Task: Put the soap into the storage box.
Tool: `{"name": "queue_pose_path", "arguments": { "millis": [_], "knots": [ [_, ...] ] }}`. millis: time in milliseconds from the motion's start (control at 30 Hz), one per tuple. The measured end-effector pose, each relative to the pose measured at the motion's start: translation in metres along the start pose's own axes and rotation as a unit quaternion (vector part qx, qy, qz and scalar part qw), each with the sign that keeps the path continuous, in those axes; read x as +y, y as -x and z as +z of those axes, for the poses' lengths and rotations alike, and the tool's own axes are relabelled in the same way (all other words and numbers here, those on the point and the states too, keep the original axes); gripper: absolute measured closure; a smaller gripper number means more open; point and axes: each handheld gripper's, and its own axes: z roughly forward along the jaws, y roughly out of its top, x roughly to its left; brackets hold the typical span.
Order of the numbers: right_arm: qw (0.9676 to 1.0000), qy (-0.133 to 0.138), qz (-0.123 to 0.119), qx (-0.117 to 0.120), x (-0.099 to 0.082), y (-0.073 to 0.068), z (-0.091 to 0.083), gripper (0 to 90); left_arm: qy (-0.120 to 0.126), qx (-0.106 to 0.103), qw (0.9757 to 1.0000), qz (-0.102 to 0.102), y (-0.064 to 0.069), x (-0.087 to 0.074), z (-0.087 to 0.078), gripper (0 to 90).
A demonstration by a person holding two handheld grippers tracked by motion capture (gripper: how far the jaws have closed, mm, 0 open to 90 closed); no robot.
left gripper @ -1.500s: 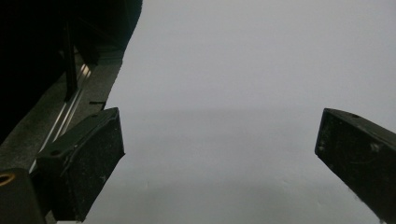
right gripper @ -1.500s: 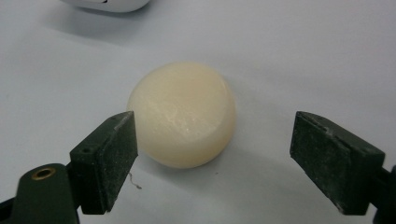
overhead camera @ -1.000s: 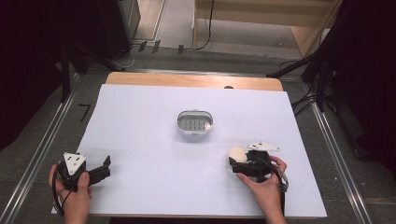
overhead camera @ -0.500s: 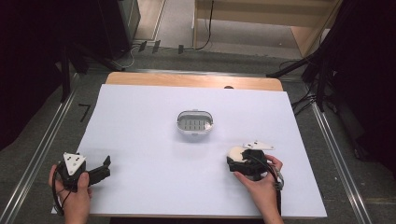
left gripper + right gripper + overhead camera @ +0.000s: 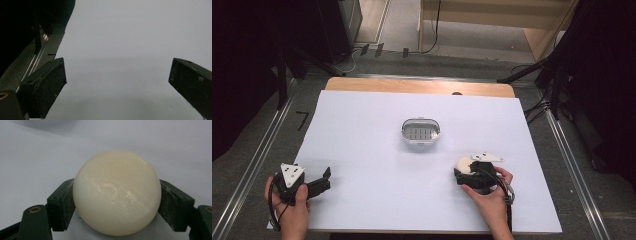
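The right gripper has just closed its jaws on a cream soap bar, rounded, its broad face toward the camera, long axis spanning jaw to jaw. The left gripper gapes over white table cover.

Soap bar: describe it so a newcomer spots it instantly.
On the white table sheet, look to the near right, in front of the small grey dish. The right gripper is clamped on the soap bar: a round, cream, glossy lump, the only pale rounded thing there.
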Motion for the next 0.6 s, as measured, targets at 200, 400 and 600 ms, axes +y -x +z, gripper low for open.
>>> {"name": "queue_pose_path", "arguments": {
  "millis": [200,400,600],
  "knots": [
    [0.9999,0.0,-0.002,-0.012,0.0,-0.002,0.0,24.7,-0.001,0.0,1.0,0.002,0.001,0.0,0.0,2.0],
    [0.9998,-0.009,-0.016,-0.006,0.005,-0.006,-0.003,24.9,-0.002,-0.002,1.0,0.001,0.0,0.0,0.0,2.0],
    [0.9998,-0.004,-0.02,0.006,0.014,-0.007,-0.008,24.9,-0.003,-0.002,1.0,0.001,0.0,0.0,0.0,2.0]
  ]
}}
